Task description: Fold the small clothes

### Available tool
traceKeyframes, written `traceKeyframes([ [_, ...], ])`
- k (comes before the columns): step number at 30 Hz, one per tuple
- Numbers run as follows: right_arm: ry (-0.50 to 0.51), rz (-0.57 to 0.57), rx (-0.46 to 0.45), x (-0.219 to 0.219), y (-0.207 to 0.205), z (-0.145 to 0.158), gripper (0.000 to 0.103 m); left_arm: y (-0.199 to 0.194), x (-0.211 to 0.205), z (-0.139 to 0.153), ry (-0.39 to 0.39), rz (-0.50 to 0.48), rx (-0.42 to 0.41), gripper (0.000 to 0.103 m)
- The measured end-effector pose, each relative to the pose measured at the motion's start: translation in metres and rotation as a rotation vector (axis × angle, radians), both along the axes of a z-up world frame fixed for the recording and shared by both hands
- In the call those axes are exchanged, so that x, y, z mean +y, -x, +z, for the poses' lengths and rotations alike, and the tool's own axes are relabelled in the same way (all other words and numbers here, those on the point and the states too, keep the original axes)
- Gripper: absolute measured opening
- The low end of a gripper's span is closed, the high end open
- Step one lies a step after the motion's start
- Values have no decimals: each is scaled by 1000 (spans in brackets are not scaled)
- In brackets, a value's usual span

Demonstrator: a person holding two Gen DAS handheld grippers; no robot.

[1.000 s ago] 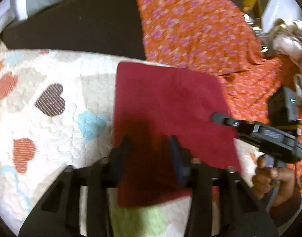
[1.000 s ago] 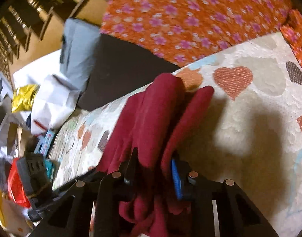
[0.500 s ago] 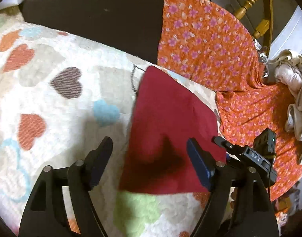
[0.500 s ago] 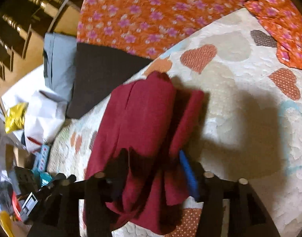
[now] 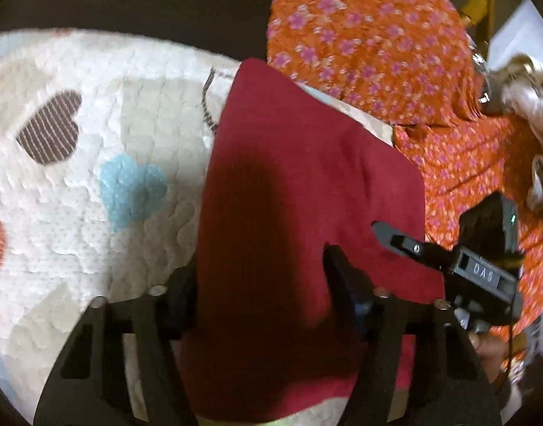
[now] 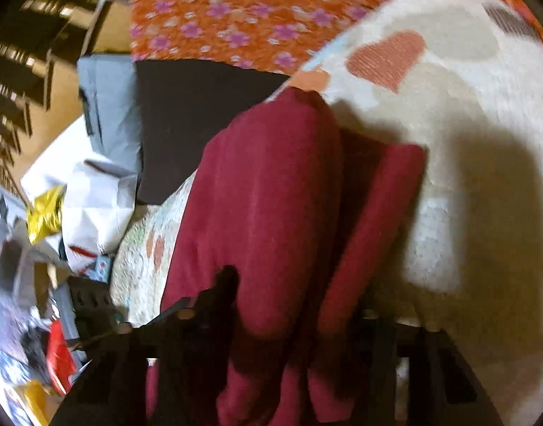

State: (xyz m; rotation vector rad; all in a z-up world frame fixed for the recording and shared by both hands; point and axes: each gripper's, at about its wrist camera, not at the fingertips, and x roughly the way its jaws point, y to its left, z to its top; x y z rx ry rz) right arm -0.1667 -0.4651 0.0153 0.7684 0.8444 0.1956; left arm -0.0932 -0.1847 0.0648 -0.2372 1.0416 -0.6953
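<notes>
A dark red garment [image 5: 292, 191] lies flat on the heart-patterned quilt [image 5: 93, 163] in the left wrist view. My left gripper [image 5: 260, 277] is open, its fingers on either side of the garment's near part. The right gripper [image 5: 406, 241] shows at the garment's right edge. In the right wrist view the red garment [image 6: 264, 206] is bunched in folds between the fingers of my right gripper [image 6: 292, 305], which stand apart with cloth over them. Whether it grips the cloth is not clear.
An orange flowered cloth [image 5: 370, 35] lies behind and to the right of the quilt. A dark cushion [image 6: 193, 117] and grey cloth [image 6: 108, 106] sit at the far edge. White bags and clutter [image 6: 76, 213] lie off the left side.
My left gripper opened, then came down closer over the red garment. My right gripper's fingers spread apart and moved nearer to the bunched cloth.
</notes>
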Motion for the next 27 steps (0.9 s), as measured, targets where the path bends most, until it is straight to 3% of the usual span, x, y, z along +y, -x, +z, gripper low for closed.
traceKeyframes([
  [6,41,125,-46,30,17,34,35,61,37,37,-37,37,-42,57],
  [10,18,227,-30,59,32,33,35,107,66,36,-75,93,-34,57],
  [12,94,258,15,72,38,25,39,119,68,24,-108,98,-11,57],
  [15,298,237,92,84,48,20,46,129,69,8,-163,108,-9,58],
  [18,424,221,65,96,62,39,46,134,70,14,-172,125,-30,58],
  [21,649,203,21,115,79,63,46,137,67,25,-202,129,-63,58],
  [27,692,213,-85,127,99,94,46,141,71,48,-229,158,-183,58],
])
